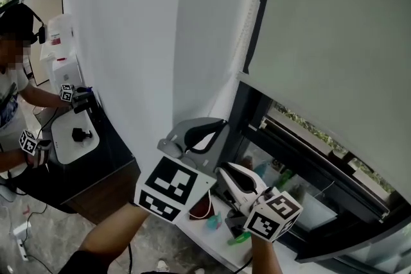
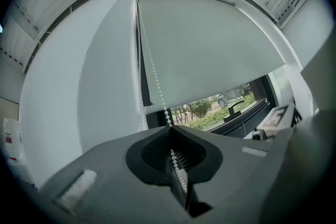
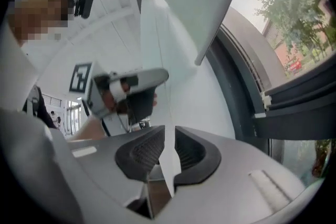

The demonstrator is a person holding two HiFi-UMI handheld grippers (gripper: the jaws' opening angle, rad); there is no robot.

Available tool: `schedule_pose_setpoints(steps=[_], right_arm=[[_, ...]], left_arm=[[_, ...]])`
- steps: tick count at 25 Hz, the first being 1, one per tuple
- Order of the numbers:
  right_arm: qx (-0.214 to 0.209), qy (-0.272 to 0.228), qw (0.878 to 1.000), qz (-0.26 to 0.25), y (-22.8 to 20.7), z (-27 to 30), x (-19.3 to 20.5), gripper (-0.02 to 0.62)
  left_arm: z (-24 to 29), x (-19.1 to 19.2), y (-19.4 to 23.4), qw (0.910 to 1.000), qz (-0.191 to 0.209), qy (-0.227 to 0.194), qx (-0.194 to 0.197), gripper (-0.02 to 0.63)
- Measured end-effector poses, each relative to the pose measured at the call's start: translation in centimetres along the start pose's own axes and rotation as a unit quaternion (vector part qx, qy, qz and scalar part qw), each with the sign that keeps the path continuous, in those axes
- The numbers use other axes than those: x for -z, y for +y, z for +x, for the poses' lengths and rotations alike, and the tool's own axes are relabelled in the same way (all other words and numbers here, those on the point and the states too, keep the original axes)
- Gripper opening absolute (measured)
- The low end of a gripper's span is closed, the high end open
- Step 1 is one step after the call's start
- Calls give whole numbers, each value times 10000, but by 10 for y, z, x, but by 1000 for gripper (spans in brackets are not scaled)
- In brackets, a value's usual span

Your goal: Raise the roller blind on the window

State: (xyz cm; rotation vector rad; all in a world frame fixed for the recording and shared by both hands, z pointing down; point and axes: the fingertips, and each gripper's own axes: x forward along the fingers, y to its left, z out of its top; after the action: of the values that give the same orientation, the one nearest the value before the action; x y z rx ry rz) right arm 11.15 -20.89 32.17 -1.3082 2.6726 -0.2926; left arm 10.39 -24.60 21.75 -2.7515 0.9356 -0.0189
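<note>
Left tongs (image 2: pixel 170 131) clamp bead chain (image 2: pixel 160 94), seemingly taut, before roller blind (image 2: pixel 210 50)

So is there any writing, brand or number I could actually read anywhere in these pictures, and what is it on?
No words, brands or numbers can be read in any view.
Left marker cube, right marker cube: black-and-white square patterns only, no letters.
White item with a red label, far left in the head view: print too small and blurred to read.
</note>
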Motion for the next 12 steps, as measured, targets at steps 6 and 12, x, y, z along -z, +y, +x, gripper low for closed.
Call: schedule_pose_setpoints(steps=[6, 12], right_arm=[[77, -456, 9974, -548, 5, 1, -78, 46], [72, -429, 9908, -1279, 15, 26, -120, 55]], left_arm=[[-4, 40, -11, 9989, -333, 279, 156, 11], [-2, 91, -21, 9938, -694, 766, 399, 11]])
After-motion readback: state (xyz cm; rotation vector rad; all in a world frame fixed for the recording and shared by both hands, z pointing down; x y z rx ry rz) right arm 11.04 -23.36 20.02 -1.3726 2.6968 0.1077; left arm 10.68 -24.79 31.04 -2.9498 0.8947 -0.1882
